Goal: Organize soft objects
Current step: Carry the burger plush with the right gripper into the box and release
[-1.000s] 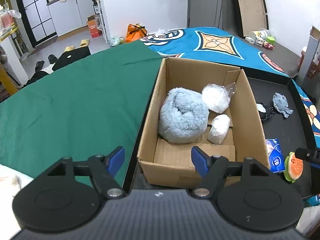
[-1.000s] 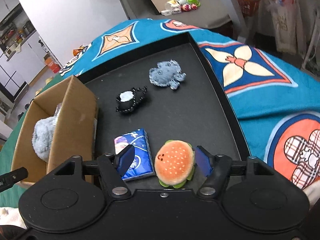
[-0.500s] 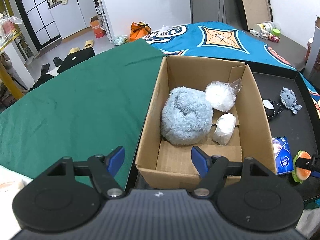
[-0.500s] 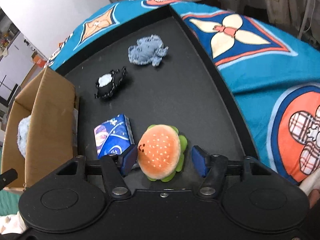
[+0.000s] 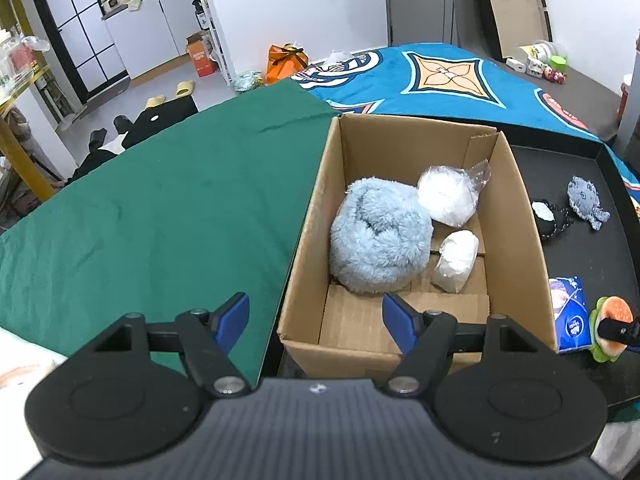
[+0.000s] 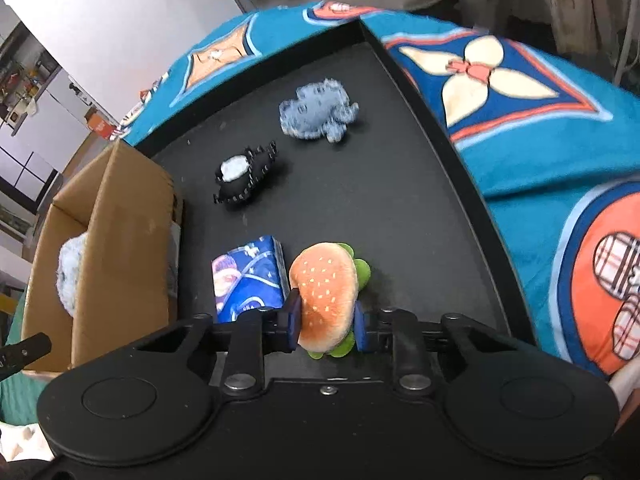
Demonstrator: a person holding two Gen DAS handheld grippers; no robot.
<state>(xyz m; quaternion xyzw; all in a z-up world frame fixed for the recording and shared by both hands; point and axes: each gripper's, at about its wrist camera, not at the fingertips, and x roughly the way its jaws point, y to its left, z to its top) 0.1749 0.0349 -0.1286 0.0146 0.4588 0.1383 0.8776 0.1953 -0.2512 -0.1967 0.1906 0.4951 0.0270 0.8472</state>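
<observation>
— Green cloth (image 5: 160, 208) covers the table on your left, smooth and matte; a teal patterned blanket (image 5: 452, 80) lies beyond it, and a white-walled room with cabinets and slippers on the floor shows behind.

— And on your right?

— Your black tray (image 6: 360, 200) sits there, flat with a raised rim. Your right gripper (image 6: 326, 322) is pinched tight on the burger plush (image 6: 324, 300), which is squashed between the blue pads low over the tray. Just beside it lies a glossy blue tissue pack (image 6: 246, 284); further off, a black stitched plush (image 6: 242, 178) and a frayed denim plush (image 6: 316, 114).

— Your left gripper (image 5: 316, 320)?

— Spread wide, holding nothing, above the near edge of the cardboard box (image 5: 532, 264). Inside the box you have a fluffy pale-blue ball (image 5: 378, 240) and two crinkly white bags (image 5: 450, 196).
</observation>
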